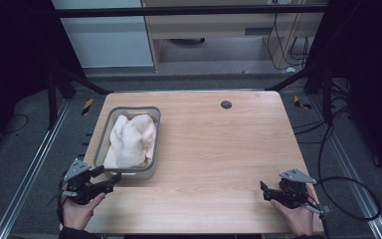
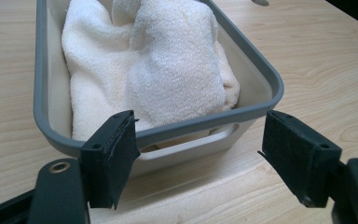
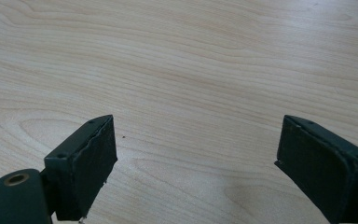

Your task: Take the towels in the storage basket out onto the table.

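Note:
A grey-rimmed white basin [image 1: 107,123] [image 2: 46,126] stands on the left half of the wooden table, with a crumpled cream towel [image 1: 131,140] [image 2: 168,70] heaped inside it. My left gripper [image 1: 108,179] [image 2: 198,149] hovers just off the basin's near short end, its jaws wide open and level with the handle slot, touching nothing. My right gripper [image 1: 263,191] [image 3: 196,168] rests low at the table's front right, open over bare wood with nothing between its pads.
The wooden table [image 1: 219,149] has a small dark round grommet [image 1: 226,104] near its far edge. Cables [image 1: 348,194] trail off the right side. Dark frame struts stand at both far corners.

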Demonstrator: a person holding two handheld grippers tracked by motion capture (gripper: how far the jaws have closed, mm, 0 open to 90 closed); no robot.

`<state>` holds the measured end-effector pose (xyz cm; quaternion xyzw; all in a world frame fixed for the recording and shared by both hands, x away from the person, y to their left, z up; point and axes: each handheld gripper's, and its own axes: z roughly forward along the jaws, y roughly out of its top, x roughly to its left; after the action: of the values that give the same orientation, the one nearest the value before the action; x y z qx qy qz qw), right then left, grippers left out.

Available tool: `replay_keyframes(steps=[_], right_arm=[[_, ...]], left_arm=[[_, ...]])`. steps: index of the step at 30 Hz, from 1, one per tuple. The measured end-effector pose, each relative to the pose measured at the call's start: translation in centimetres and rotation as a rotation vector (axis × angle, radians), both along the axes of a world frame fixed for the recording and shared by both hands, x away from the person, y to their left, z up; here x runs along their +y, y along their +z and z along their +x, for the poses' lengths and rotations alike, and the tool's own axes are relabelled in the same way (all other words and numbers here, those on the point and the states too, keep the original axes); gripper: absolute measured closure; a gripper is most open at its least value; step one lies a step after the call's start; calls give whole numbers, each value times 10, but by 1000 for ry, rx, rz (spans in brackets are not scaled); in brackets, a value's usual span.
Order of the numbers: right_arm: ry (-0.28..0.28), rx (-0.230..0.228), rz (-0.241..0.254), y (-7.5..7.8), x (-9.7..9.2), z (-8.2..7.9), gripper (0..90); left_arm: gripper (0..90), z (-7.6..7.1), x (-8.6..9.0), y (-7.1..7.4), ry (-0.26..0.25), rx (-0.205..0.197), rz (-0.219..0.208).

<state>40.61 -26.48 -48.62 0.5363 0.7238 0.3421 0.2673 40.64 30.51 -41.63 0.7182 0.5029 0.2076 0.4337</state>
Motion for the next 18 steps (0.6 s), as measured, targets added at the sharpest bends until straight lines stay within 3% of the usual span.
replay_keyframes(steps=[18], right_arm=[[4,6,-15,-1,1,1,122]], left_arm=[[248,21,-4,26,-19,0,24]])
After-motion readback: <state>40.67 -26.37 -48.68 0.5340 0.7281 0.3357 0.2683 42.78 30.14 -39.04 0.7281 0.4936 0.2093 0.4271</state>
